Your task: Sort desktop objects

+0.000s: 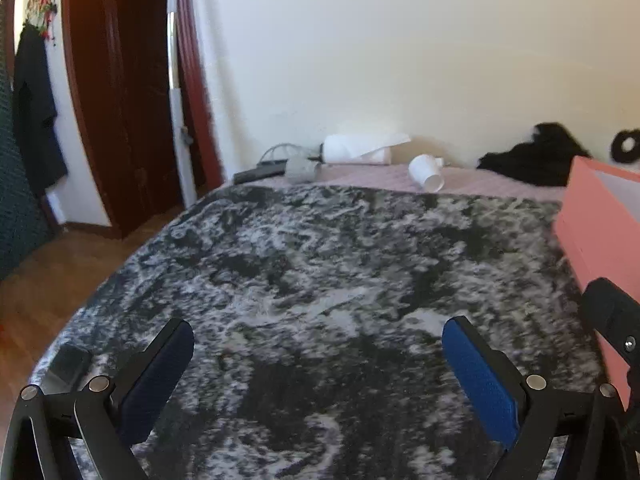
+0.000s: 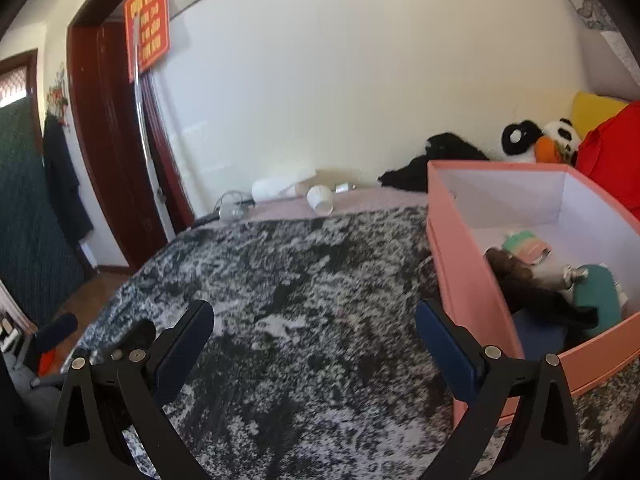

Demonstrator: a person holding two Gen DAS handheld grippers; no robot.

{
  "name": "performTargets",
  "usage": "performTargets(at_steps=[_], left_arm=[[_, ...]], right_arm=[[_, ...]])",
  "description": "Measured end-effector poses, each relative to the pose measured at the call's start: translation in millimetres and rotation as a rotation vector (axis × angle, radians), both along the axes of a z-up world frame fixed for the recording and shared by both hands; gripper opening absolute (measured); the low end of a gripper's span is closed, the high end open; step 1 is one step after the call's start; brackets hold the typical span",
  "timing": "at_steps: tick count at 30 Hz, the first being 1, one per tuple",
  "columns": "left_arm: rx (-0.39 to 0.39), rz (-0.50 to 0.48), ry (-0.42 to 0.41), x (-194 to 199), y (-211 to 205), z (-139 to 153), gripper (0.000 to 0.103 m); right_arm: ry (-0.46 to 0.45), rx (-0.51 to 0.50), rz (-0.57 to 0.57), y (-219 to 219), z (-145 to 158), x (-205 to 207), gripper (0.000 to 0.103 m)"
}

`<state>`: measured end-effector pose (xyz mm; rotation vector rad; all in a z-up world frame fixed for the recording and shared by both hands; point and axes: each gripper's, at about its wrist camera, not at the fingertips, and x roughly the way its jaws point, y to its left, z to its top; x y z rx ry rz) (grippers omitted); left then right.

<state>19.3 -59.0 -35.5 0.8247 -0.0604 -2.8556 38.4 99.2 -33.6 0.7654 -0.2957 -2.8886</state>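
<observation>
Both grippers empty: left gripper [image 1: 318, 344] has its 2 blue-padded fingers spread wide over the mottled black-and-white blanket [image 1: 320, 260], nothing between them. Right gripper [image 2: 314, 324] is the same, jaws wide apart, hovering above the same blanket.

Just to the right of the right gripper sits the pink box [image 2: 460, 280], lid off, white inside. It already holds several sorted things: a dark brown fuzzy item [image 2: 516, 276], a teal object [image 2: 596, 296], and a small pale green-and-pink piece [image 2: 524, 246]. In the left wrist view, part of the other gripper overlaps the box's near corner.

The blanket stretch ahead of both grippers looks bare. Farther back, on the pinkish strip near the wall, lie a tipped white paper cup [image 1: 426, 174], a white roll [image 1: 356, 148], a clear cup [image 1: 302, 168] and a dark flat device with cables [image 1: 258, 174]. Black cloth [image 1: 532, 158] is heaped behind the box, with 2 plush toys [image 2: 540, 140] beyond it.

Risks, as judgement: the remaining items are well away, so a long reach is likely. The paper cup lies on its side and could roll or crush under a firm pinch. The soft blanket gives way, so fingers may snag fabric. Swinging the right gripper could knock the box wall. Cables could drag along neighbouring items.
</observation>
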Motion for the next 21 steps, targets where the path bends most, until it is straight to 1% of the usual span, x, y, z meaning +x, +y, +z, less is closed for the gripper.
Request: performTargets(at_steps=[2, 4, 8, 15, 21], left_arm=[[-0.003, 0.002, -0.008, -1.8, 0.6, -2.7, 0.102], [-0.006, 0.004, -0.017, -3.6, 1.3, -5.4, 0.102], [-0.011, 0.009, -0.033, -7.2, 2.5, -10.8, 0.102], [-0.021, 0.016, -0.062, -13.4, 4.8, -20.3, 0.102], [-0.045, 0.017, -0.075, -16.5, 7.0, -25.3, 0.102]], right_arm=[[-0.022, -0.024, 0.003, 1.6, -5.6, -3.1, 0.103], [-0.037, -0.027, -0.003, 3.2, -8.0, -5.7, 0.103], [-0.032, -0.001, -0.02, 3.0, -8.2, -4.1, 0.103], [-0.039, 0.013, -0.018, 4.3, -5.4, -1.0, 0.103], [-0.044, 0.013, -0.019, 6.6, -3.7, -0.3, 0.103]])
